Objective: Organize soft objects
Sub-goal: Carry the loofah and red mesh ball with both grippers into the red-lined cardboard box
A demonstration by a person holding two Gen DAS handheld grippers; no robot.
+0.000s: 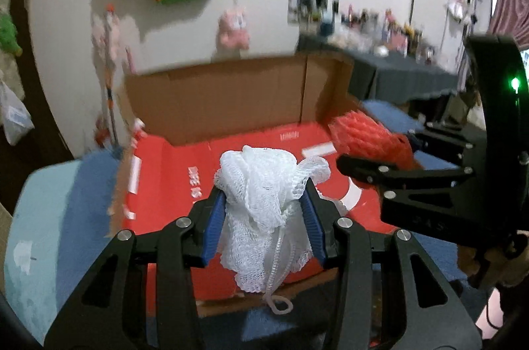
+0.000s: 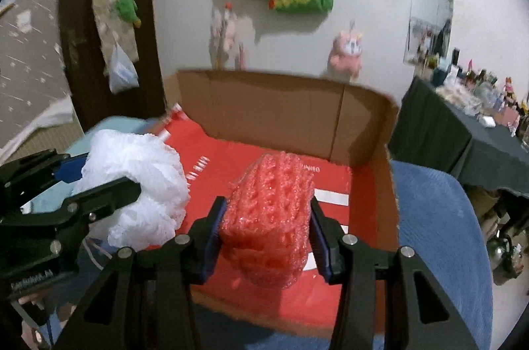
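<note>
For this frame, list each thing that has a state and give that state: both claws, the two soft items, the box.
Left claw: shut on white mesh pouf.
Right claw: shut on red foam net.
White mesh pouf: squeezed between the pads, held over the box, cord loop dangling.
Red foam net: pinched, held over the box.
Cardboard box: open, flaps up, red floor showing.
</note>
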